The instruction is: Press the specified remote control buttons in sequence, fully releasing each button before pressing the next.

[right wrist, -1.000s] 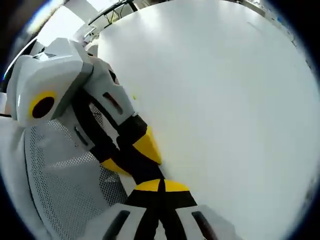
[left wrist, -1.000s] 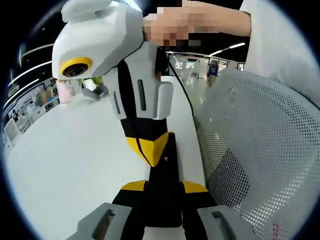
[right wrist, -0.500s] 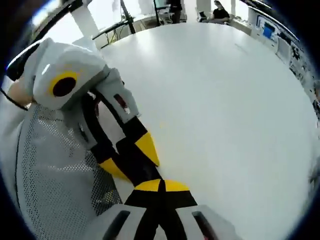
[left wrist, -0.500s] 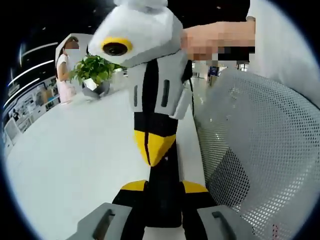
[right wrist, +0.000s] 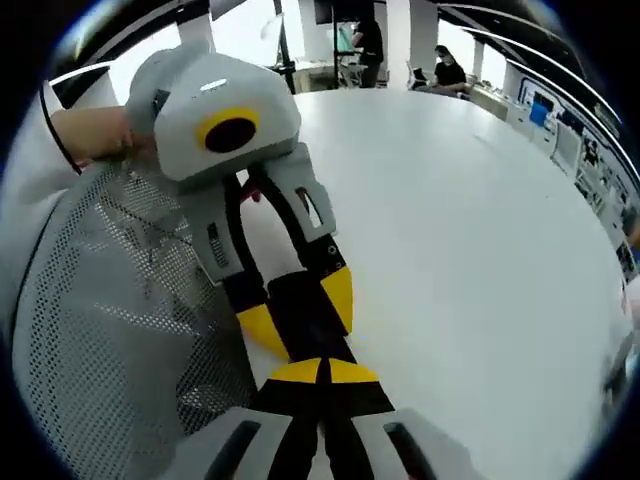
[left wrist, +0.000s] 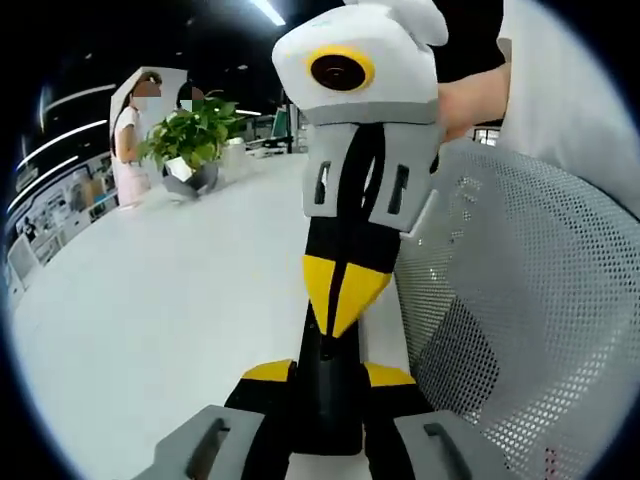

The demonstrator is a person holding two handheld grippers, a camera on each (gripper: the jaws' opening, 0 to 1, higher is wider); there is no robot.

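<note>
Left gripper view, left tongs [left wrist: 325,375] clamping black remote [left wrist: 326,400], right tongs [left wrist: 343,300] (closed) tip touching it.

**Remote mostly covered, button faces unreadable**

In the left gripper view the black remote control [left wrist: 328,395] lies between that view's own jaws, and the right gripper [left wrist: 345,300] from above covers its far end; no button or marking can be made out on the dark face. In the right gripper view the remote [right wrist: 300,305] shows only as a short dark strip between the left gripper's [right wrist: 297,312] yellow tips, the rest hidden behind the jaws. Whether any tip actually touches a button cannot be told. The mesh chair back [left wrist: 520,300] runs off the frame edge and hides the near edge of the tabletop [left wrist: 150,300]. Distant people [right wrist: 440,70] are too small to make out.
</note>
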